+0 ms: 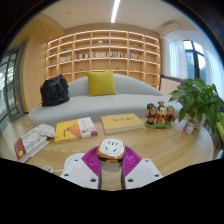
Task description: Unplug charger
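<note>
Currently: charger held between gripper pads over wooden table

Gripper (111,163) sits low over a light wooden table (150,140), fingers narrowed onto a small white charger (111,149) with an orange mark on its face. Both purple pads (93,160) press its sides, so the jaws hold it. Whatever the charger plugs into is hidden under the fingers; socket or strip can't be made out.

On the table, beyond the fingers: a yellow-covered book (77,128) to the left, more open magazines (33,142) further left near the table edge, a flat tan box (122,122) straight ahead, and a cluster of small colourful figurines (160,114) to the right of the box. A green potted plant (200,100) stands at the right end, its pot cut off.

Room behind: a light grey sofa (95,103) with a yellow cushion (101,83) in the middle and a black bag (54,91) on its left end. Wooden bookshelves (100,48) fill the back wall, contents too small to read. A window (194,60) is at the right, a ceiling strip light (116,10) overhead. Book titles are unreadable.
</note>
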Demonstrator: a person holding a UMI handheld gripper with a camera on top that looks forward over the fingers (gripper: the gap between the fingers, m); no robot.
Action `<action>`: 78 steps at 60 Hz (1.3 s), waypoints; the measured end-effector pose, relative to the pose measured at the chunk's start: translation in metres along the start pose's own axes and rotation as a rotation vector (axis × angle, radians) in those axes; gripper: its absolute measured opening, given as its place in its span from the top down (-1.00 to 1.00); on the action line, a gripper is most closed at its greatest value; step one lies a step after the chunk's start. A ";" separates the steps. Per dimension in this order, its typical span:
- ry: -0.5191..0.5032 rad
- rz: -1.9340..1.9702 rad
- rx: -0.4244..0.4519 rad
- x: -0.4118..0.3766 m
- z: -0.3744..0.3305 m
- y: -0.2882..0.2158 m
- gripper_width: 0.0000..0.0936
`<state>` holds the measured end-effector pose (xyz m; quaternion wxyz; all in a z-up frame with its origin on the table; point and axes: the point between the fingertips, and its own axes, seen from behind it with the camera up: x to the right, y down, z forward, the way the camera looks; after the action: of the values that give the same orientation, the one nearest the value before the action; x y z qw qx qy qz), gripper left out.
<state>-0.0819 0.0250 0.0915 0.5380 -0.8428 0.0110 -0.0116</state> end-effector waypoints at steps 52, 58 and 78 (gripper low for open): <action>0.111 -0.053 -0.098 0.059 -0.136 -0.007 -0.83; 0.096 -0.063 -0.058 0.049 -0.198 -0.040 -0.83; 0.041 -0.035 0.044 0.018 -0.353 -0.072 -0.83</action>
<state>-0.0747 -0.2649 0.3054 0.5558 -0.8304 0.0069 -0.0387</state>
